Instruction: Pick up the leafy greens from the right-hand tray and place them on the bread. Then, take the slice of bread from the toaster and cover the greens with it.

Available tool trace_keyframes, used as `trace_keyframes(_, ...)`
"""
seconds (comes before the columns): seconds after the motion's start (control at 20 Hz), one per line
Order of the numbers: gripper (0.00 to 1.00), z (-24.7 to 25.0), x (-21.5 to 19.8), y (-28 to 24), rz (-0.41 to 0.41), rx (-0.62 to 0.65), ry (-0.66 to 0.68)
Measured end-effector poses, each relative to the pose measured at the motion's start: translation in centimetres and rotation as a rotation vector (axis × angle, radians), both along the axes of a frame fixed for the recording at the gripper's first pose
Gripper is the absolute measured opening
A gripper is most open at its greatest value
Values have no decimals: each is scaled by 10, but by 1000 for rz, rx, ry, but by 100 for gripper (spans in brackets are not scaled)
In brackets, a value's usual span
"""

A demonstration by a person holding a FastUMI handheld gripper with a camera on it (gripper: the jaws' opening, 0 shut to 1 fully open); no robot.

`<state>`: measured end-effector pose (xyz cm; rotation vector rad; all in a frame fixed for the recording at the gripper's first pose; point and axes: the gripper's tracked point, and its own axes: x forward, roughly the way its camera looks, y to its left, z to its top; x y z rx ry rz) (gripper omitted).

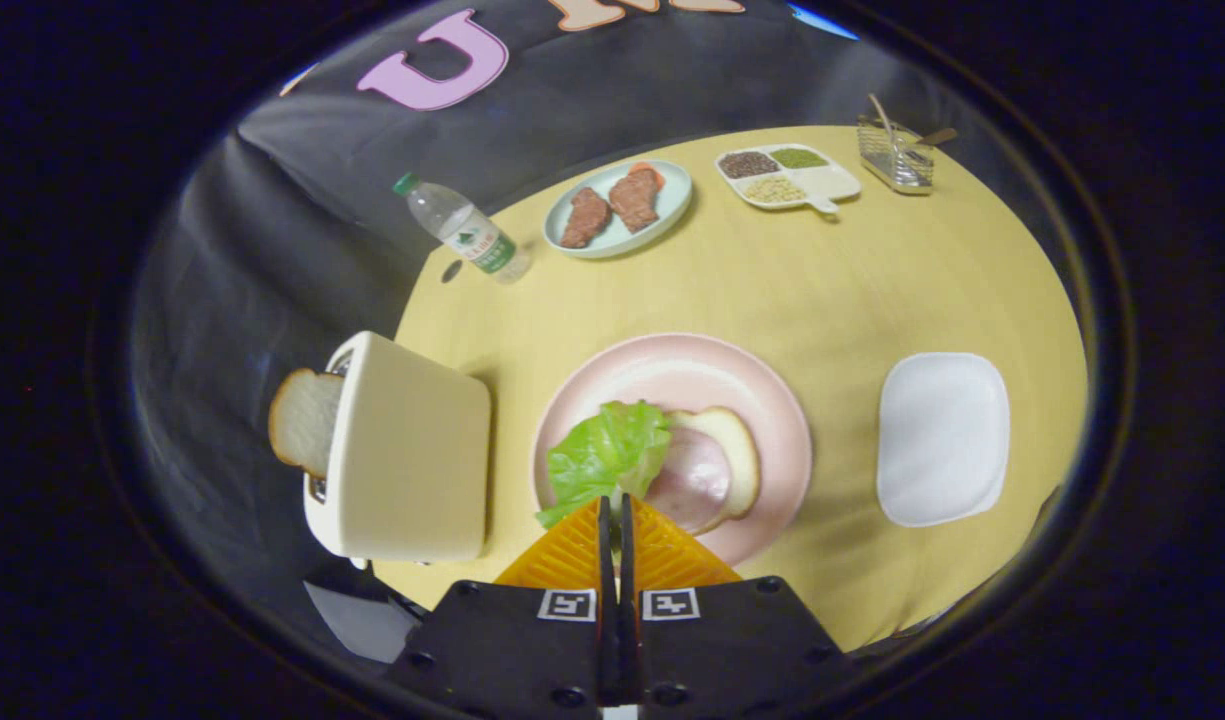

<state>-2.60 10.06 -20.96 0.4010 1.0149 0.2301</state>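
Observation:
My gripper has its orange fingers pressed together on the lower edge of the leafy greens, a light green lettuce leaf. The leaf hangs over the left half of the pink plate. Just to its right on the plate lies a bread slice with a round pink ham slice on top; the leaf overlaps their left edge. Left of the plate a cream toaster stands with a second bread slice sticking out of its slot. To the right, the white tray is bare.
Along the far side of the round yellow table are a water bottle, a pale blue plate of meat pieces, a divided dish of grains and a clear utensil holder. The black cloth wall rises behind.

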Motion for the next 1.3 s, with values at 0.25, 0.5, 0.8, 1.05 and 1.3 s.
trace_keyframes(0.25,3,-8,13,-23,-40,-4,8)
trace_keyframes(0.5,3,-17,18,-36,-47,-31,17)
trace_keyframes(0.8,6,-24,18,-39,-16,-57,9)
trace_keyframes(1.05,15,-12,8,-46,25,-114,-5)
trace_keyframes(1.3,86,21,5,-57,-8,-153,-51)
